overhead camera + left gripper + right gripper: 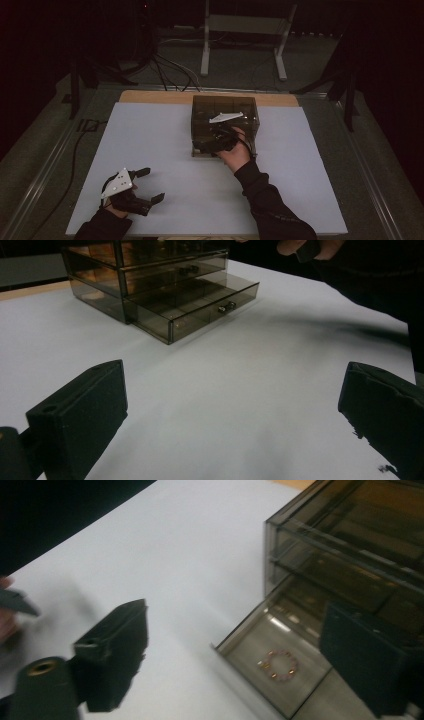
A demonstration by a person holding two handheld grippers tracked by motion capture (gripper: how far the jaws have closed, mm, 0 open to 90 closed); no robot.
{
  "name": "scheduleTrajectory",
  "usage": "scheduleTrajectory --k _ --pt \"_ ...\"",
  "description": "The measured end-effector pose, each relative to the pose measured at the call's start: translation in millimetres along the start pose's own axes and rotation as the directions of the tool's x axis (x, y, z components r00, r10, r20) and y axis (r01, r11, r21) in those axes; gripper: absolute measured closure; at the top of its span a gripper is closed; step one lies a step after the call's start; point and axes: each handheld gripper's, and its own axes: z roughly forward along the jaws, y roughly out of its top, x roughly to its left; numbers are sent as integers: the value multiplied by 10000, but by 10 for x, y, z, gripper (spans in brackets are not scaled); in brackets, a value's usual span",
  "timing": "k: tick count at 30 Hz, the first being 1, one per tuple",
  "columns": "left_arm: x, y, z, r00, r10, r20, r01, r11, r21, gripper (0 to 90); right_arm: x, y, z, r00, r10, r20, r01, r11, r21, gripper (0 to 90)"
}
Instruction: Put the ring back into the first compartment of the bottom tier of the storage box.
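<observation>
Dim lab: floor cables (170, 70), metal stand (245, 40)

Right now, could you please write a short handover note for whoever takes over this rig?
Left gripper: open, resting low on the white table sheet, apart from the work.
Right gripper: open, over the pulled-out bottom drawer of the smoky transparent plastic drawer box.
A small pink bead bracelet lies in that drawer.
Done: drawer opened.
Left, probably: lift out the bracelet or shut the drawer.
</observation>
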Motion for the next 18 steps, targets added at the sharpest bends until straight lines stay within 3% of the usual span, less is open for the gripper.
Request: scheduleTrajectory --k 8,11,15,18 --pt "9 8 2 10000 28 -46 -28 10000 5 6 2 -26 -31 9985 -520 -191 527 9979 371 0" --pt "10 6 3 10000 22 -60 -22 10000 26 6 -3 -31 -38 9983 -552 -190 560 9974 451 0" --pt "15 2 -5 9999 -45 -91 45 10000 -30 6 -19 -42 -39 9953 -959 -140 966 9933 635 0" --pt "12 -4 -9 10000 -28 -85 28 10000 -7 6 -35 -53 -50 9954 -921 -261 934 9940 561 0"
